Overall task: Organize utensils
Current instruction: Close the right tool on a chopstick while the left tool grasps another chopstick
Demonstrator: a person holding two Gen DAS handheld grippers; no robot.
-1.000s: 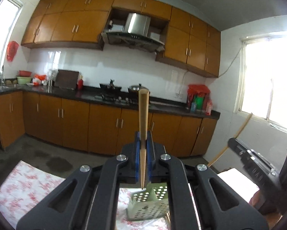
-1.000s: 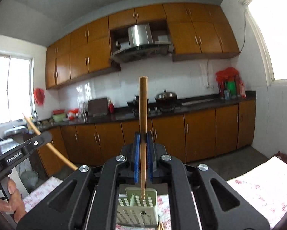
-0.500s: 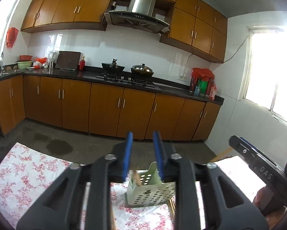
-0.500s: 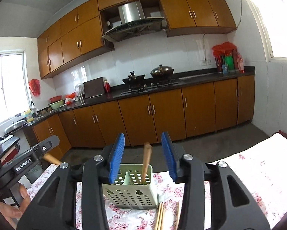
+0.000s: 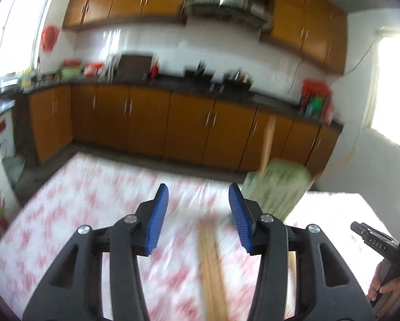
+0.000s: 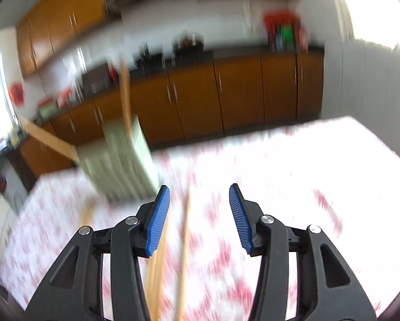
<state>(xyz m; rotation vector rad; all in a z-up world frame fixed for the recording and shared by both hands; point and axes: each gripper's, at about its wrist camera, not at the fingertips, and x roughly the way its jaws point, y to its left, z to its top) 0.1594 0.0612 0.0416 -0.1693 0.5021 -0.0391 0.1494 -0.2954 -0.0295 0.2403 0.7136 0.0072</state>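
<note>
In the left wrist view, the left gripper [image 5: 198, 208] is hanging over the table [image 5: 74, 200] with the flowered cloth, and its jaws are opening with nothing pressed between the blue pads [image 5: 157, 214]. A bundle of wooden chopsticks [image 5: 212, 270] is lying on the cloth under the gap, running toward the near edge of the table. The pale green holder [image 5: 276, 187] is standing near the far edge, to the right of the gripper, and one chopstick [image 5: 268, 144] is standing in it, leaning a little. A second stick seems to be leaning out of its right side, but the blur is too strong to be sure. The left half of the table is giving wide open room. At the right edge of the picture a hand [image 5: 384, 286] is holding the handle of the other gripper. Behind the table the brown cabinets [image 5: 146, 123] are running along the wall.

In the right wrist view, the right gripper [image 6: 199, 210] is also released, its jaws opening, nothing clamped. Loose chopsticks [image 6: 184, 264] are lying on the cloth below, one under the gap and others beside the left finger. The holder [image 6: 119, 160] is standing at the far left corner of the table, with one chopstick [image 6: 125, 93] upright in it and another [image 6: 47, 139] leaning out to the left. The right part of the table is bright and open up to its far edge.
</note>
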